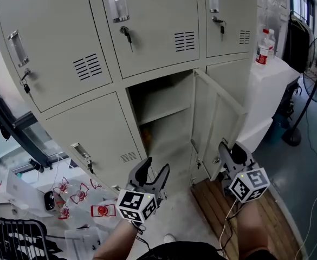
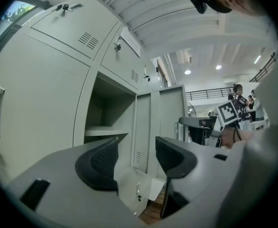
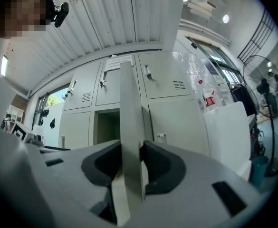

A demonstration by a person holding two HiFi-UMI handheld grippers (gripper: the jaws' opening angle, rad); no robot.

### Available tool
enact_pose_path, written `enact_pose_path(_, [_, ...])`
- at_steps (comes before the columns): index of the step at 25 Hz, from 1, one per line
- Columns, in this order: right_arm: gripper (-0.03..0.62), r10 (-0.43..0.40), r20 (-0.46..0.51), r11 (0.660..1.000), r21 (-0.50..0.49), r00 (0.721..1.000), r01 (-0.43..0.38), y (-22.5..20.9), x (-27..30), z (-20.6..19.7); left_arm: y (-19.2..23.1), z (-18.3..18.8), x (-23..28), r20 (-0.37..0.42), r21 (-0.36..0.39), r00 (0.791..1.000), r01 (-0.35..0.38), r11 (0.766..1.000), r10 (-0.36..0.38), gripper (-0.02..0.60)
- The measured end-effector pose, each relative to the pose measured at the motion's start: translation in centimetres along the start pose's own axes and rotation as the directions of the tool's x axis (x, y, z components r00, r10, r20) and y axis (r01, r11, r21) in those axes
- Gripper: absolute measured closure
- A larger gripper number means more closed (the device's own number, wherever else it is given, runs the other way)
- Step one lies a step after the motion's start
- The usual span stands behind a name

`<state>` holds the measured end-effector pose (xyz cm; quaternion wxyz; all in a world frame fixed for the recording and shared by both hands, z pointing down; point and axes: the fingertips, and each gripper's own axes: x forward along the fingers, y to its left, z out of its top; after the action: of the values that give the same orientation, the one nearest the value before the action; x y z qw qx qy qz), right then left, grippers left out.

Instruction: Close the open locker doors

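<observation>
While the head view shows the right claw (image 1: 227, 148) at the free edge of the open door (image 1: 218, 115), the left claw (image 1: 154, 169) hangs well to its left, before the open locker (image 1: 161, 110). Left gripper view: the jaws stand wide with nothing between them, and a door swung shut could strike this claw. Right gripper view: the pads (image 3: 162, 167) pinch the door's edge between them. So shallow a hold may slip mid-swing, or the claw may get trapped against the locker.
</observation>
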<state>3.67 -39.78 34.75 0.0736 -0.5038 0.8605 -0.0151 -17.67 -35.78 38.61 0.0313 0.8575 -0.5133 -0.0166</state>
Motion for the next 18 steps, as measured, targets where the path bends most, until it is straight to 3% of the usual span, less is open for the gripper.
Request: enact_pose_path(18, [0.468, -0.069, -0.033, 0.996, -0.053, 0.997, 0.067, 2.8, 0.7, -0.5, 1.3, -1.2, 1.4, -0.01, -0.034, 0.999, 0.042, 0.999, -0.042, 0.342])
